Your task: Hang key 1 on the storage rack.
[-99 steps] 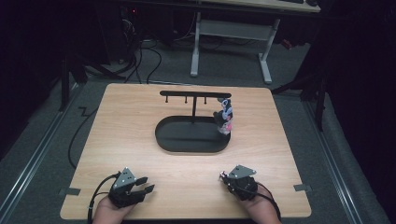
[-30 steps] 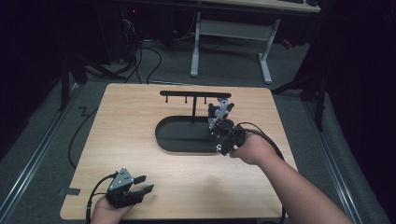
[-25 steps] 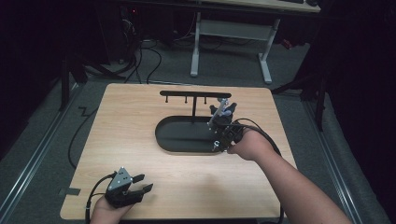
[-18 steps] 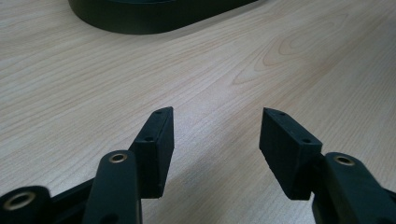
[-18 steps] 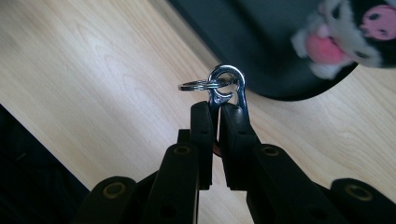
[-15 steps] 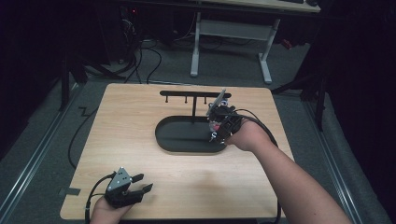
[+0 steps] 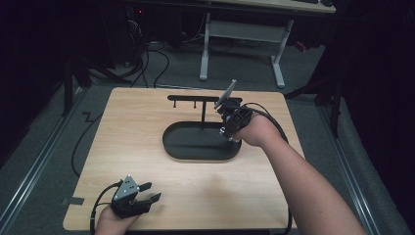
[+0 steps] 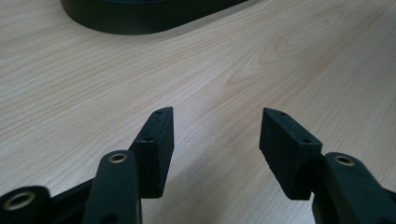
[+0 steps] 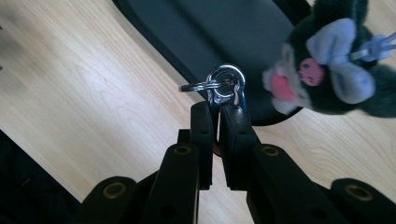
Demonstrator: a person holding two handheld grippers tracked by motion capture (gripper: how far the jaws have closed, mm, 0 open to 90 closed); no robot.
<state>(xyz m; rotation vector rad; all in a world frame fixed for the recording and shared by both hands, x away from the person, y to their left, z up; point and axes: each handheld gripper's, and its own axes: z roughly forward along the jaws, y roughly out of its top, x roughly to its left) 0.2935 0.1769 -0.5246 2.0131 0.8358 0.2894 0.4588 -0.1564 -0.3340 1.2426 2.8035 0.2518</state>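
your left gripper [image 7: 147, 200] rests at the bottom left of the high view, near the front edge of the table [image 7: 147, 127]. its jaws are spread wide with nothing between them. in the left gripper view you see bare wood under them and a bit of the black tray [image 8: 154, 18] at the top of the frame. that hand looks parked there so it stays out of the way.

farther up, in the middle of the high view, lies the black tray [image 7: 195, 147], a long oval dish. a thin black rack [image 7: 195, 98] stands up from its back edge, with a bar across the top and little pegs to hang things on.

your right gripper [image 7: 230, 122] is at the right end of the tray, just below the right end of that bar. in the right gripper view its jaws are pressed together on a small metal clip [image 9: 220, 100]. a silver ring [image 9: 210, 85] goes through the clip, just above the jaw tips in the middle of the frame. a little fuzzy toy [image 9: 336, 70], dark with grey ears and a pink nose, sits at the upper right of that frame, just beside the ring. a thin cord comes off the toy.

pinching the flat clip and not the soft toy makes sense to me. the clip is hard, so it will not squish or slip, and the ring stays free for a peg.
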